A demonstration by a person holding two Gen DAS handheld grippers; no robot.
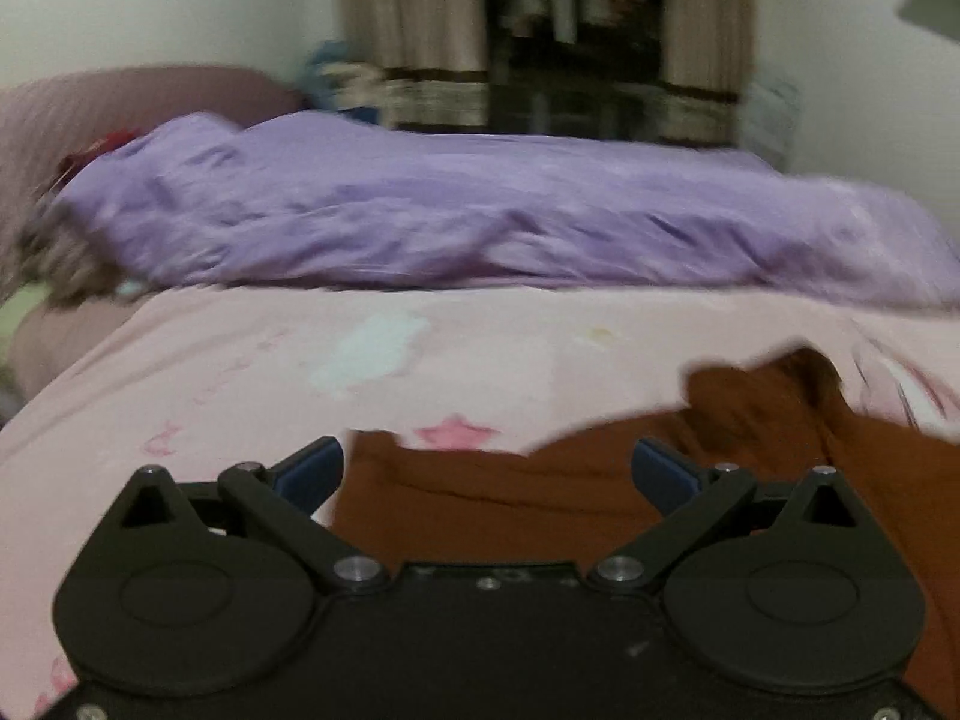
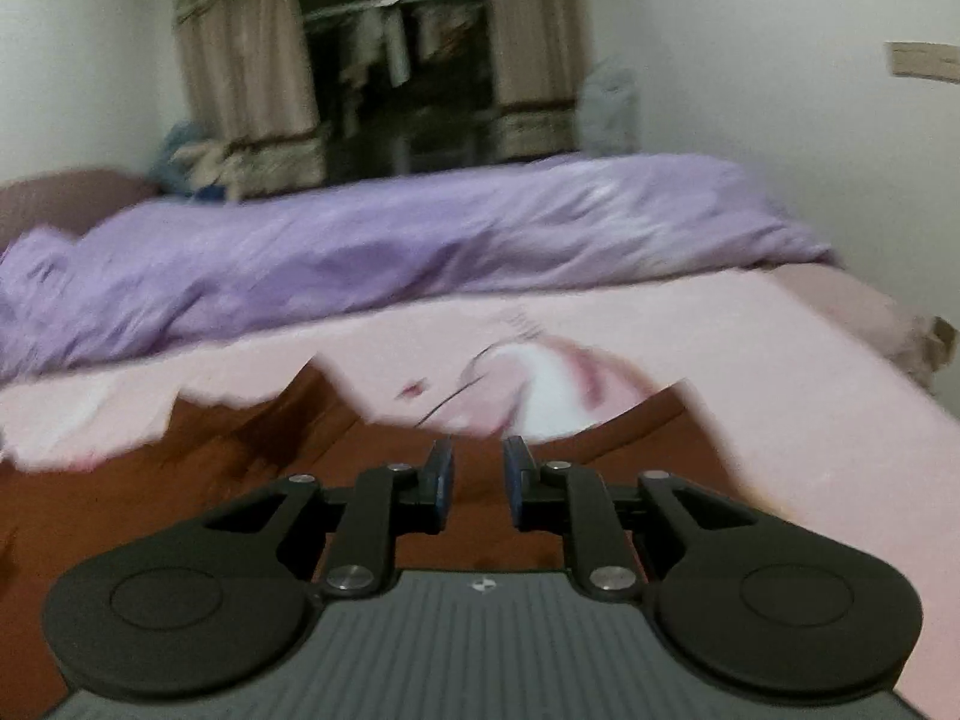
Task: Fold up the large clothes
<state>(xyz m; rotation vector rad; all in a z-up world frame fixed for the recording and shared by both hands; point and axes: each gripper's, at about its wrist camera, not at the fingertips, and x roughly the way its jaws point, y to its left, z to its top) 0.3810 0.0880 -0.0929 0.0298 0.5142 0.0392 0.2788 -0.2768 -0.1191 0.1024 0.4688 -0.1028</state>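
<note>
Left wrist view showed the left tongs (image 1: 486, 474) released, the blue-padded fingertips (image 1: 312, 471) standing wide apart with nothing pressed between them. Below and between those fingers lay the rust-brown cloth garment (image 1: 540, 498), spread on the pale pink printed bed sheet (image 1: 240, 372); its far edge was uneven, and one raised fold stood toward the right side of the picture. The garment reached under the tongs body and ran out to the right edge of the view. Beyond the pink sheet, a crumpled lilac quilt (image 1: 420, 210) lay across the far half of the bed, with a mauve pillow (image 1: 120, 102) at its left end. Beige curtains with a dark patterned band (image 1: 414, 24) framed a dark opening in the far wall. Right wrist view showed the right tongs (image 2: 477, 480) nearly clenched, a narrow gap remaining between the two blue pads (image 2: 445, 480); no cloth was visible inside that gap, and the pads did not press on anything. The same rust-brown garment (image 2: 150, 480) lay beneath and left of these tongs, with a strip of it passing under the fingers toward the right. A pink-and-white printed figure (image 2: 540, 378) on the sheet showed just beyond the fingertips. Both pictures were blurred, so finer fabric detail could not be told.
</note>
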